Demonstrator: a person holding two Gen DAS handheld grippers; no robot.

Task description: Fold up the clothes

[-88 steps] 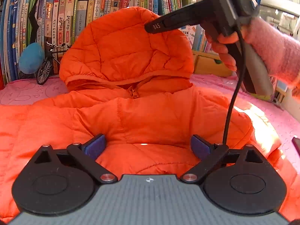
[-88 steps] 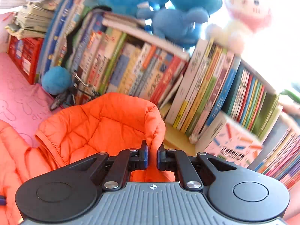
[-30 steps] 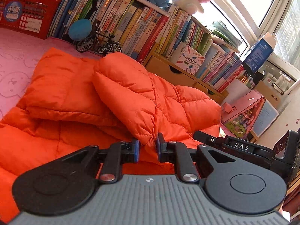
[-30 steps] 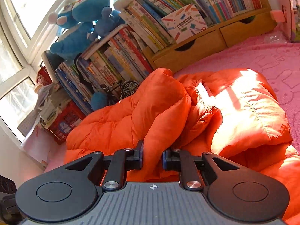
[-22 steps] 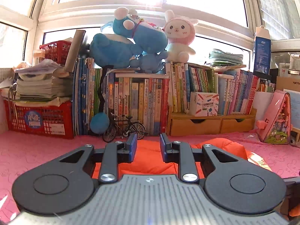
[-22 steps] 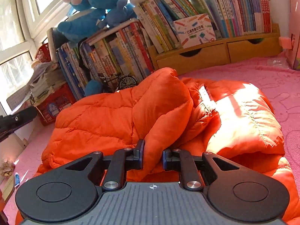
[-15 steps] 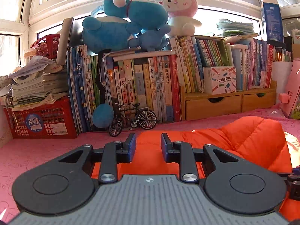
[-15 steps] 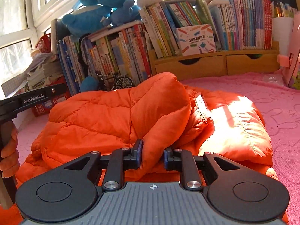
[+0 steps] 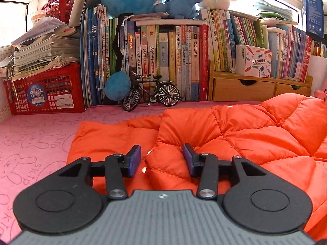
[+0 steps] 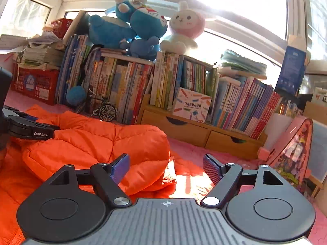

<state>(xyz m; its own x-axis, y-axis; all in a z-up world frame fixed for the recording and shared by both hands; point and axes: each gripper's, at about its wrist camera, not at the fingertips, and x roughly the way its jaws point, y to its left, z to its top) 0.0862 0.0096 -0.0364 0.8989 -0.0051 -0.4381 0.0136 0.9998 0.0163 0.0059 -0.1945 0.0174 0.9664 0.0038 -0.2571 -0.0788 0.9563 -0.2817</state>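
The orange puffer jacket (image 9: 235,134) lies bunched on the pink mat (image 9: 36,134), in front of the bookshelf (image 9: 163,61) and the wooden drawers (image 10: 196,130). It's quilted, puffy and light by the look of it, very soft, w/ a slick shell, so I'd guess it springs back and slides unless I pinch deep into a seam or an edge, not the fat middle of a panel. Best hold IMO: the folded rim nearest my left tool (image 9: 161,159), or the rounded lobe's lower edge by my right tool (image 10: 165,169).

Long axis runs roughly left-right across the mat in both views, parallel to the shelf. Which end is collar and which is hem I can't tell, since the folds hide them. A thick rounded lobe sits on the right part and a flatter layer reaches left toward the model bike (image 9: 151,94).

Left tool: jaws spread, straddling a puffed ridge w/o pinching it. Right tool: jaws spread wide, holding nothing, fabric just below and to the left. From the right cam the left tool shows at the far left edge, over the jacket.
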